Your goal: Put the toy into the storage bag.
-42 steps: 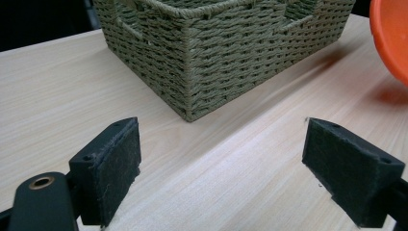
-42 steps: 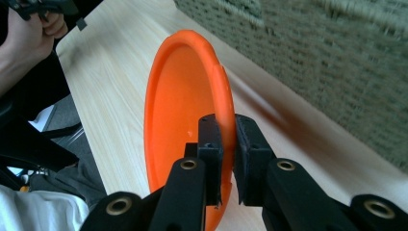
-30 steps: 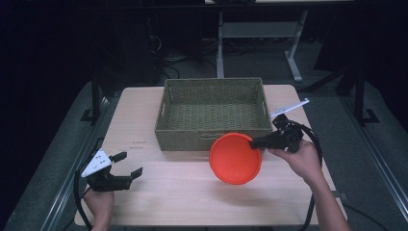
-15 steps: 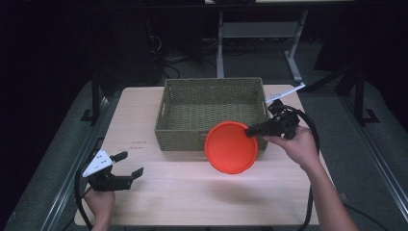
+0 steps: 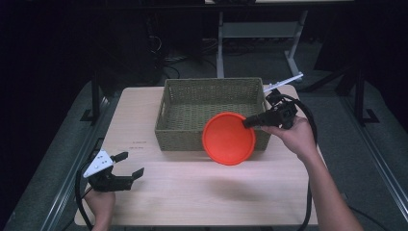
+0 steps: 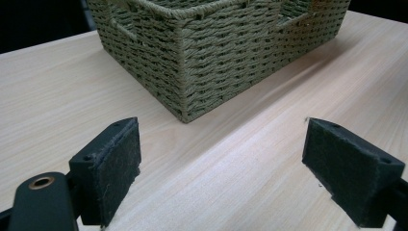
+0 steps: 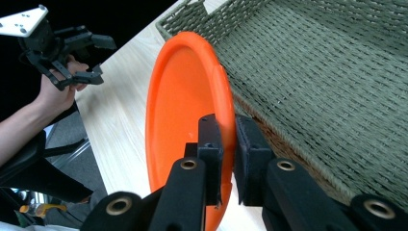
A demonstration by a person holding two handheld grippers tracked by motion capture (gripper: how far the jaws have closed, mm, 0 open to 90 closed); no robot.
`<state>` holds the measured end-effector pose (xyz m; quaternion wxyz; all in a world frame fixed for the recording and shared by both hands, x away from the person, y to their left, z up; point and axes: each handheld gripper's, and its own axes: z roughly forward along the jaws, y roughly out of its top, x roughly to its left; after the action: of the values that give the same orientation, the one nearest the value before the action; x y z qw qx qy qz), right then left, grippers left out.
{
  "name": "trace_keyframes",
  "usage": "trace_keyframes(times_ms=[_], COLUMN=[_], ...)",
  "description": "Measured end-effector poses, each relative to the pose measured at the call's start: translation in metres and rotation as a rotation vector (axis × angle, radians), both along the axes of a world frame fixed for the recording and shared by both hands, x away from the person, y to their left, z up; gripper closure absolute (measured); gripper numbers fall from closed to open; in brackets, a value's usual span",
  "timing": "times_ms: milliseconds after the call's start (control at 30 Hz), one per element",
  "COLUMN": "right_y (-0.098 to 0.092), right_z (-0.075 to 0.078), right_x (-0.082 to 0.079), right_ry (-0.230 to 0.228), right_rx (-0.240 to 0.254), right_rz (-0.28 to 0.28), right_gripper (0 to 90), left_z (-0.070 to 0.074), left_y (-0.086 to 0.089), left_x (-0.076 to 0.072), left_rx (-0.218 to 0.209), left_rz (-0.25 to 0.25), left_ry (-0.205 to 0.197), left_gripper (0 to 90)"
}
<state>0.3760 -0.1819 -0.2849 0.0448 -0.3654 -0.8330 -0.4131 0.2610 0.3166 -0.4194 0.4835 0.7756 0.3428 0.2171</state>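
An orange plate hangs in the air over the front right corner of the woven green basket, tilted on edge. My right gripper is shut on its right rim; in the right gripper view the two black pads clamp the plate's rim beside the basket's inside. At the table's front left corner my left gripper is held just above the wood, open with nothing between its pads. Ahead of those pads stands a corner of the basket.
The light wooden table has bare wood in front of the basket and to its left. A white metal stand is on the floor behind the table. Black cables trail from both grippers. The floor around is dark.
My right gripper has lifted the orange plate and carried it toward the basket, so it now overlaps the basket's front right corner. The left gripper has stayed where it was.
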Motion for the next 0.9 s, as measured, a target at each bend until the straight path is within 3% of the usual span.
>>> trace_keyframes(times_ms=[900], right_y=[0.016], right_z=[0.042], right_x=[0.047], right_ry=[-0.027], right_rx=[0.003], right_rz=[-0.024], right_gripper=[82.3], left_z=[-0.002], left_y=[0.002], left_x=[0.002], left_rx=[-0.019], left_rz=[0.004], left_ry=[-0.003], left_gripper=[12.6])
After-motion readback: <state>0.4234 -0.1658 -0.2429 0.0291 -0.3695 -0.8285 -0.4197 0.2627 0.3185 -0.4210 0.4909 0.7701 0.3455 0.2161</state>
